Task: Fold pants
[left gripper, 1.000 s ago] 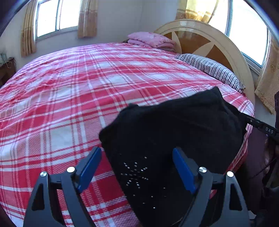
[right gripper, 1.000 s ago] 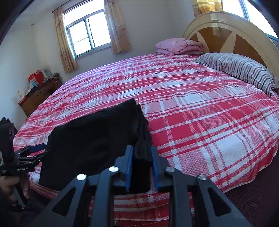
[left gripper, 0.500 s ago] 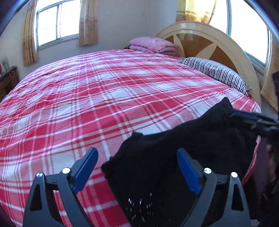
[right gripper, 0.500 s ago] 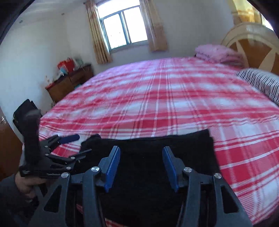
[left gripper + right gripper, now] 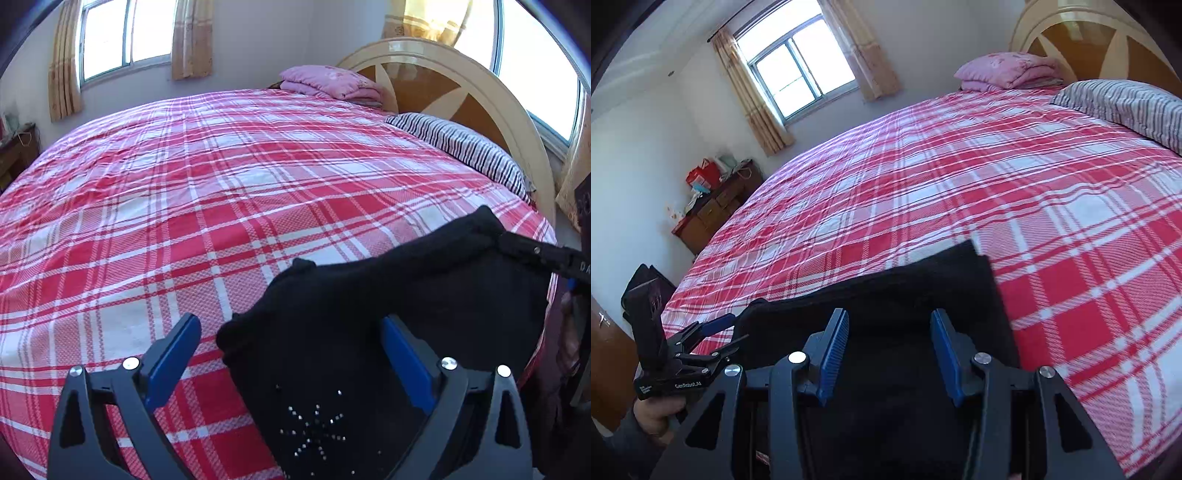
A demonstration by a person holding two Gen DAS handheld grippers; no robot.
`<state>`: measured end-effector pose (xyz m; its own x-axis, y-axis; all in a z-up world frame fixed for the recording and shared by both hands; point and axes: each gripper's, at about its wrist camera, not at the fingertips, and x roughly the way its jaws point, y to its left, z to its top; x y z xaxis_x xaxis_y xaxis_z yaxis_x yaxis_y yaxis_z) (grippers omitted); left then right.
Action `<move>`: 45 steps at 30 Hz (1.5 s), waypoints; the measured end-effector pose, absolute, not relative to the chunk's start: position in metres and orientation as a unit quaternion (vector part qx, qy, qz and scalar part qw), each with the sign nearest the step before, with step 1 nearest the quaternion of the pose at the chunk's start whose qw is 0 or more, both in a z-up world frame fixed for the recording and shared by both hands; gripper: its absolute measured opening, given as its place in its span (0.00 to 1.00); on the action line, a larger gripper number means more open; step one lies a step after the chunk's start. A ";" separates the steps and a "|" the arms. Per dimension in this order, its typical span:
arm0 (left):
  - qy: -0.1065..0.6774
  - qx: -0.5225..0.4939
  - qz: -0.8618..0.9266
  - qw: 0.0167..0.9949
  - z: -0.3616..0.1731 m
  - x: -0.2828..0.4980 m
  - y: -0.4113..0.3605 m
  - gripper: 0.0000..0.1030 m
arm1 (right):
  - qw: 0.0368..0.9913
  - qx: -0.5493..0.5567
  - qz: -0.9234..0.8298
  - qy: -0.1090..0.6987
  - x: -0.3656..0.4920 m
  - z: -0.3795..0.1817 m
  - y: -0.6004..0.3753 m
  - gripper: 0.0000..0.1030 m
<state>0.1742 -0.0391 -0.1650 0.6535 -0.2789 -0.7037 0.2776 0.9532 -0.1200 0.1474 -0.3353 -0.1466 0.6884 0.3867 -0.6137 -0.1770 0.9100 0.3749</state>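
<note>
While the black pants [image 5: 388, 295] lie folded at the near edge of the bed [image 5: 221, 184], long axis nine to three, both wide-jawed grippers hover over them empty: left gripper [image 5: 291, 354] widening, right gripper [image 5: 890, 354] narrowing slightly.

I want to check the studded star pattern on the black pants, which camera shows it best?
The left wrist view. The stud pattern sits in plain sight on the black pants, low in the frame between the open fingers of the left gripper. The right wrist view shows the pants only as plain black cloth, no studs.
</note>
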 end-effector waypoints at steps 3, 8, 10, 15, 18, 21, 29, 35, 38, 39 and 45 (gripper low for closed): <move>0.391 -0.002 -0.156 0.907 -0.166 0.171 -0.041 0.97 | 0.917 0.123 0.138 0.354 0.128 -0.139 -0.341 0.48; 0.395 -0.002 -0.160 0.905 -0.169 0.171 -0.043 0.97 | 0.924 0.061 0.116 0.360 0.104 -0.144 -0.340 0.49; 0.397 -0.003 -0.161 0.904 -0.171 0.171 -0.044 0.97 | 0.930 0.039 0.102 0.351 0.102 -0.150 -0.339 0.49; 0.396 0.004 -0.160 0.904 -0.170 0.168 -0.045 0.97 | 0.922 0.045 0.094 0.373 0.110 -0.159 -0.345 0.57; 0.391 0.005 -0.157 0.907 -0.168 0.165 -0.040 0.97 | 0.929 0.036 0.083 0.358 0.105 -0.145 -0.344 0.57; 0.373 0.014 -0.136 0.918 -0.163 0.158 -0.025 0.97 | 0.948 -0.020 0.044 0.313 0.092 -0.124 -0.330 0.57; 0.391 -0.043 -0.102 0.914 -0.179 0.148 0.020 0.97 | 0.946 -0.054 0.141 0.288 0.112 -0.083 -0.267 0.57; 0.402 -0.002 -0.134 0.906 -0.193 0.135 -0.015 0.97 | 0.889 -0.089 0.251 0.371 0.176 -0.104 -0.187 0.57; 0.403 0.013 -0.139 0.904 -0.197 0.131 -0.023 0.97 | 0.853 -0.136 0.252 0.436 0.205 -0.138 -0.148 0.57; 0.404 0.010 -0.140 0.904 -0.198 0.131 -0.022 0.97 | 0.855 -0.154 0.232 0.437 0.208 -0.147 -0.143 0.57; 0.409 -0.023 -0.143 0.901 -0.200 0.131 -0.011 0.97 | 0.862 -0.111 0.221 0.444 0.221 -0.157 -0.162 0.57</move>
